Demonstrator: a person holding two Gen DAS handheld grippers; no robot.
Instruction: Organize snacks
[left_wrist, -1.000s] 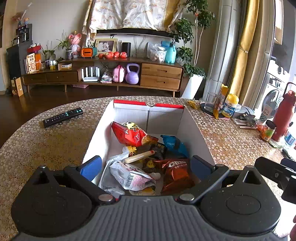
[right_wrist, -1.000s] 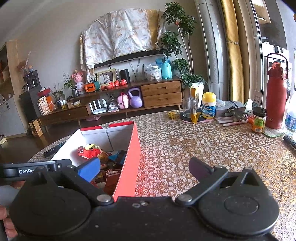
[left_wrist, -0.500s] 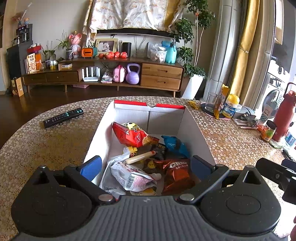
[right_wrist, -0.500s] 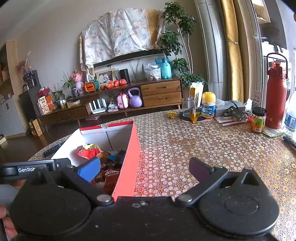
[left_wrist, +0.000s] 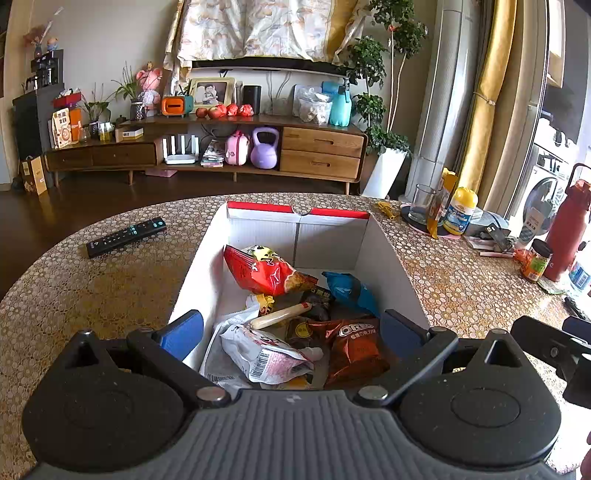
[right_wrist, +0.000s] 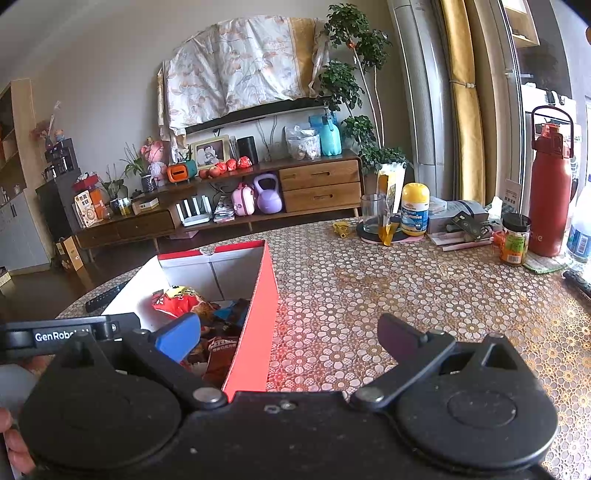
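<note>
Snacks (left_wrist: 295, 314) visible leftward; bottle (right_wrist: 550, 195) clearer rightward.

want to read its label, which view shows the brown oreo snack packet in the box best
The left wrist view: the brown Oreo snack packet lies face up in the white cardboard box, logo readable. In the right wrist view the brown packet is mostly hidden behind the box's red wall.

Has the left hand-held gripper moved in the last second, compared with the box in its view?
No. The left hand-held gripper stays open above the box; the box's red far rim and the remote control sit at almost the same place in its view.
</note>
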